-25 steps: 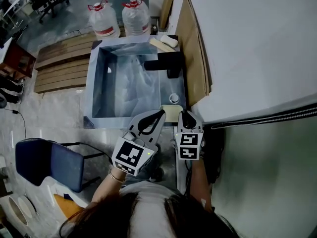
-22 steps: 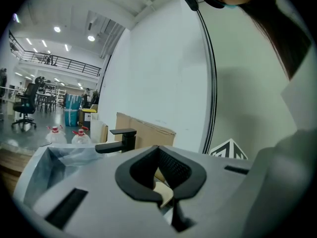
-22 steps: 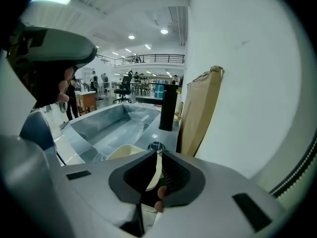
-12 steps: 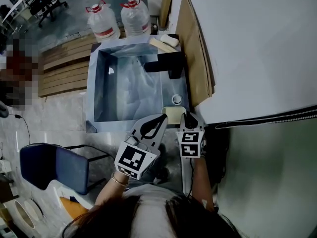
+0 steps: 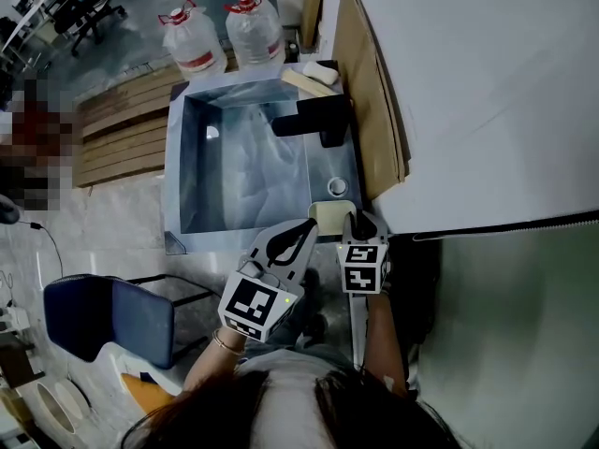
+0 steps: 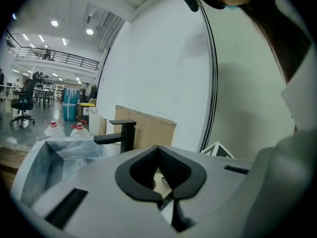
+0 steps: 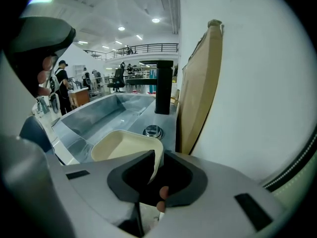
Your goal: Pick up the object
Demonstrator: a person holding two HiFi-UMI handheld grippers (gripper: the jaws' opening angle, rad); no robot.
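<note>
- The right gripper sat at the near edge of the cream dish, and its marker cube covered that edge in the head view, so the contact could not be read from above.
- In the right gripper view the fingers were apart, with the dish's thin wall standing in the gap. The wall was against the left finger, with dark space on the other side.
- A small pinkish blob low in that gap was too unclear to name.
- The left gripper hung just beside the dish. Its fingers were closed tip to tip on nothing, and the pale scrap seen through their loop could not be identified.
- The person's hair filled the bottom of the head view and hid both forearms past the wrists.
- The dish lay on the flat ledge at the near right corner of the steel sink, close to a round metal fitting.
- A black faucet stood further along the same ledge, and crumpled clear plastic lined the basin.
- Cardboard sheets leaned on a white wall to the right.
- Two water bottles stood behind the sink, wooden planks lay on the floor to the left, and a blue chair was nearer.
</note>
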